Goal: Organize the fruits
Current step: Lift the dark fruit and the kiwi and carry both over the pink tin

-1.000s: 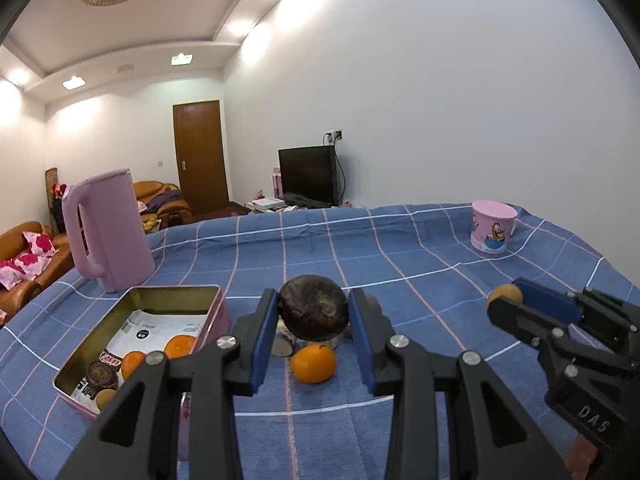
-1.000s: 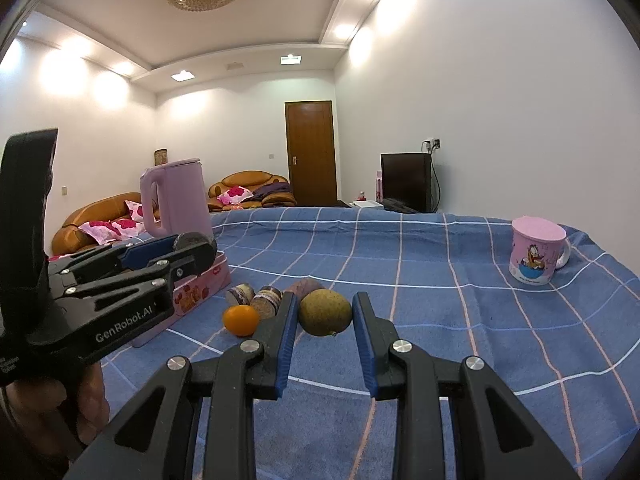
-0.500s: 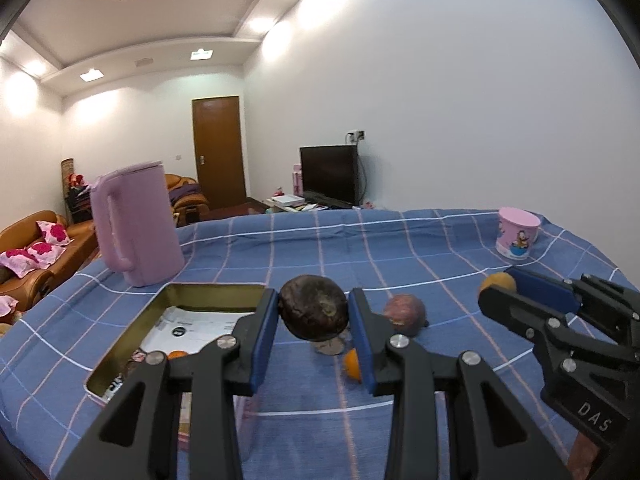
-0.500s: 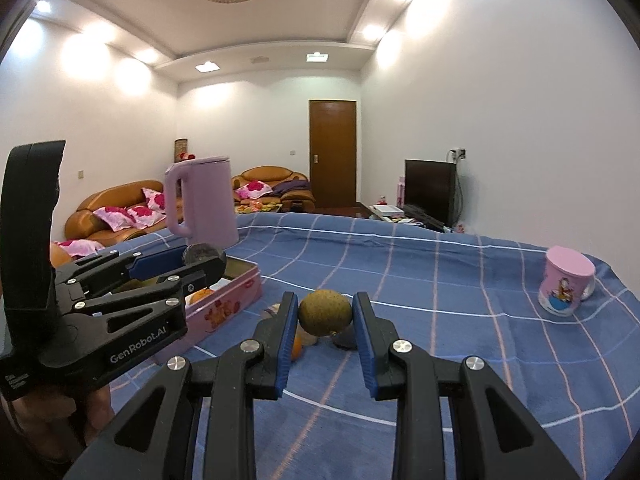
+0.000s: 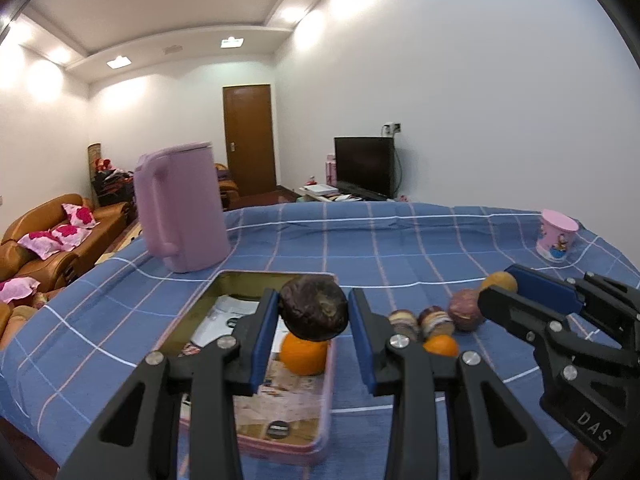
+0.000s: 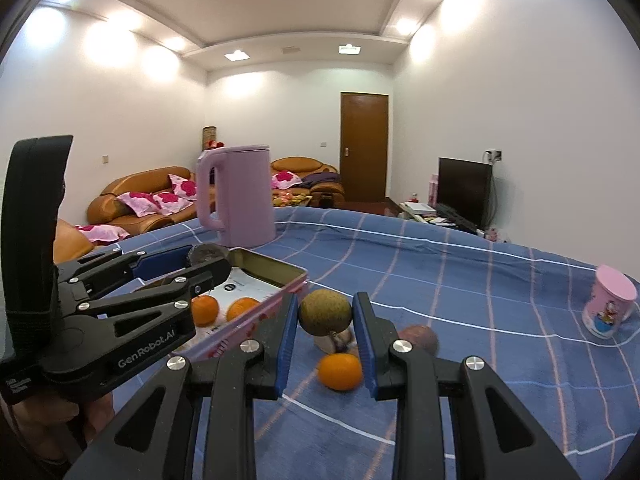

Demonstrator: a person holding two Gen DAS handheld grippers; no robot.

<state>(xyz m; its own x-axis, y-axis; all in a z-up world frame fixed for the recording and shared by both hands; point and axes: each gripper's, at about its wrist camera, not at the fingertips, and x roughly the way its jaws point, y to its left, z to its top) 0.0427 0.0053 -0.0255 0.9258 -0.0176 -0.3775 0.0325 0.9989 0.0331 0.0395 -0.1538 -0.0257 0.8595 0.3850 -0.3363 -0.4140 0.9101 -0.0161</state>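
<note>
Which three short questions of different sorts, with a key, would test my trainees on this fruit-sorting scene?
1. True or false: the left gripper holds a dark purple wrinkled passion fruit.
2. What does the right gripper hold? A) an orange B) a greenish-brown round fruit C) a cup
3. Fill in: small oranges lie inside the open rectangular metal ___.

Key: 1 true; 2 B; 3 tin.

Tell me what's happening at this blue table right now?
A person holds a fruit in each pair of tongs. The left tongs grip a dark wrinkled fruit above the open tin, which already holds oranges. The right tongs grip a greenish-brown fruit beside the tin. More fruit lies on the tablecloth.
</note>
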